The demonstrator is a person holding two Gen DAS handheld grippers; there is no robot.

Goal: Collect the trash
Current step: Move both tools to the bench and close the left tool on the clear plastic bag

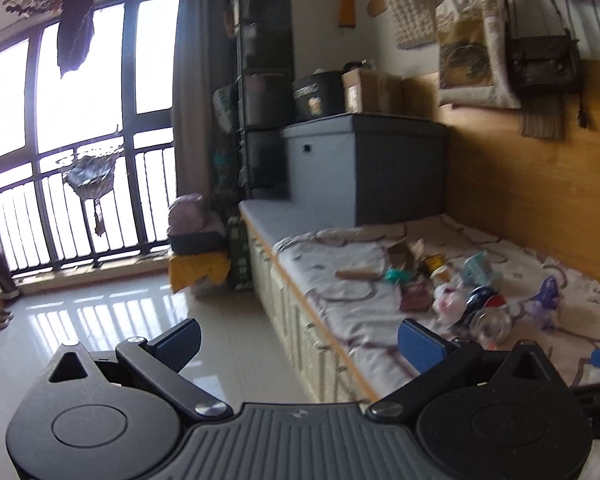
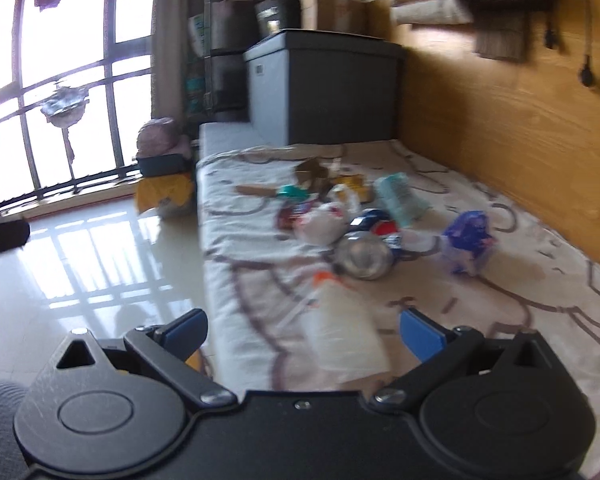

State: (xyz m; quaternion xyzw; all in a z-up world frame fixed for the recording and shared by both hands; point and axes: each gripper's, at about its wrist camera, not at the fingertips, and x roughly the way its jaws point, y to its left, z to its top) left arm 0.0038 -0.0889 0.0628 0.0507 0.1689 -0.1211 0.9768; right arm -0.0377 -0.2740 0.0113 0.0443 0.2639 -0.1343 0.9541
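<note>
Both tools were released, jaws spread wide and holding nothing. The right tool (image 2: 302,330) hovered over the near end of the bed (image 2: 260,304), and a white bag (image 2: 340,336) lay on the sheet just ahead of it, between the lines of its blue pads (image 2: 420,334). Beyond the bag, the trash (image 2: 360,216) sat in a loose heap in the middle of the bed: a can (image 2: 366,254) on its side with its open end toward the tool, a crumpled white wrapper (image 2: 320,222) touching it on the left, a blue wrapper (image 2: 470,240) to its right, a pale green packet (image 2: 400,196) behind, and a teal piece (image 2: 292,192) and brown cardboard (image 2: 312,172) farther back. The bag lay between the right tool and the can.

The left tool (image 1: 300,346) hung out past the bed's edge, over the floor (image 1: 100,320), with the heap (image 1: 460,288) ahead and to its right; its right pad (image 1: 420,344) overlapped the bed's edge in the left view. A grey box (image 1: 360,168) stood at the far end of the bed, against a wood panel (image 1: 540,208). Bags (image 1: 472,40) hung on the wall above. Motion blur softened the smaller pieces.
</note>
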